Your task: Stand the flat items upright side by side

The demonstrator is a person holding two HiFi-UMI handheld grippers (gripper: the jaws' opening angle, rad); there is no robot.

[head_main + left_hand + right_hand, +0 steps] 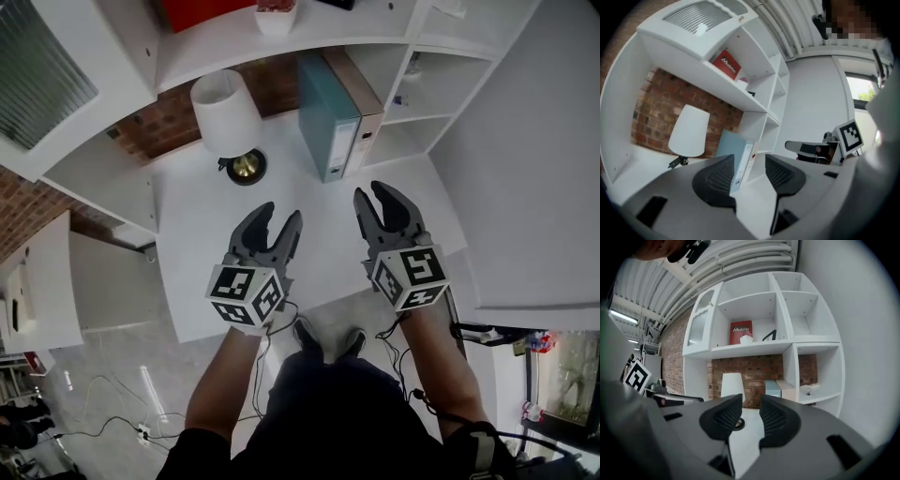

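Left gripper [280, 214]: released, jaws wide apart, empty, over the desk [192, 239].
Right gripper [372, 193]: released, jaws narrowly apart, empty.
Teal binder [323, 108]: upright at the desk's back edge, ahead of both grippers, well apart.
Beige binder [367, 131]: upright, touching the teal binder's right side.
Writing: red book [740, 332], upper shelf, reads "Mobilier"; the binders' spine labels are too small to read.

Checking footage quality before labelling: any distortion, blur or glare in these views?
Head view: sharp, evenly lit, edges bowed. Left gripper view: heavy fisheye, dark corners, window blown out. Right gripper view: same fisheye, near fingers soft, shelves crisp.
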